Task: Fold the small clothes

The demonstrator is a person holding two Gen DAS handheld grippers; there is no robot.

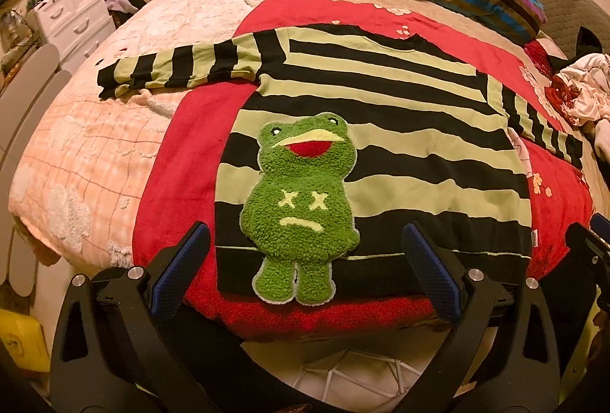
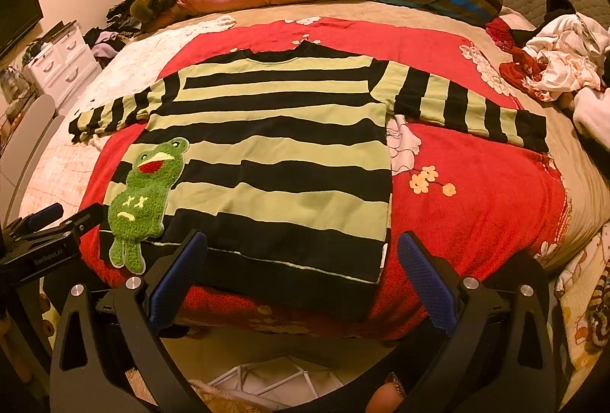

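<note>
Two open claws (image 1: 305, 260) (image 2: 301, 268), one sweater (image 2: 274, 153)

Soft knit cloth in the striped sweater (image 1: 381, 115), matt, with a rough, curly fleece frog patch (image 1: 301, 199). Plush, fuzzy pile on the red blanket (image 2: 476, 192) beneath. Matt black plastic on the left tool (image 1: 305, 260) and the right tool (image 2: 303, 262), textured blue pads (image 2: 427, 283) on the fingers, shiny metal bolts (image 1: 475, 274) at the joints. Glossy white drawers (image 1: 72, 12) beyond.
</note>
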